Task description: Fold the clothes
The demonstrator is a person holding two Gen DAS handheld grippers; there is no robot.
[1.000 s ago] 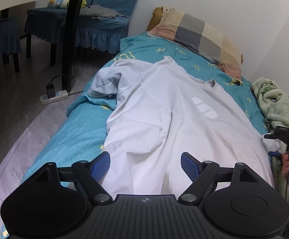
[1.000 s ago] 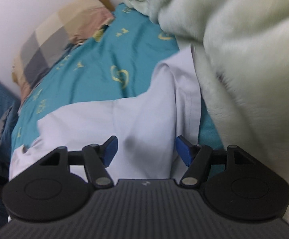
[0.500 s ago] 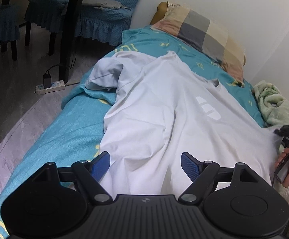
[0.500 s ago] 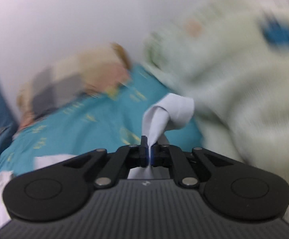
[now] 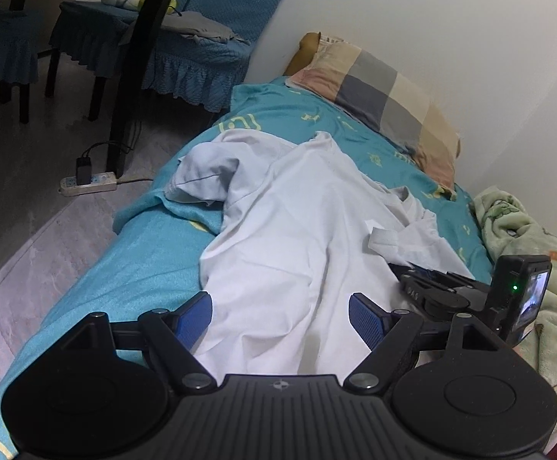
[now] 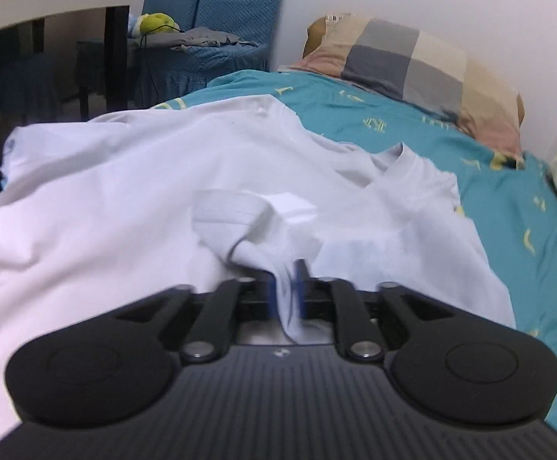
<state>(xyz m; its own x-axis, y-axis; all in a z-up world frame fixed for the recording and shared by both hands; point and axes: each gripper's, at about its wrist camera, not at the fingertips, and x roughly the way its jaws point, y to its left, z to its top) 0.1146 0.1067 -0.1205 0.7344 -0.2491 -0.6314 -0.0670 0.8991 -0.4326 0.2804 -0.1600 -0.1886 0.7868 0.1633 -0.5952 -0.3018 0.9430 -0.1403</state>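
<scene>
White T-shirt [image 5: 297, 253] lies spread on the teal bedsheet [image 5: 132, 268], collar end toward the checked pillow [image 5: 389, 96], far sleeve bunched near the bed edge. My left gripper [image 5: 280, 314] hangs over the shirt's near hem with jaws wide, nothing between the pads. My right gripper [image 6: 287, 295] sits over the middle of the shirt, sleeve [image 6: 232, 214] folded in on top of the chest. Its jaws have just been opening from a tight pinch; a strip of sleeve fabric hangs in the narrow gap, pads look slightly off it, though the view is blurred there. Green blanket [image 5: 528, 253] lies at the right side of the bed
</scene>
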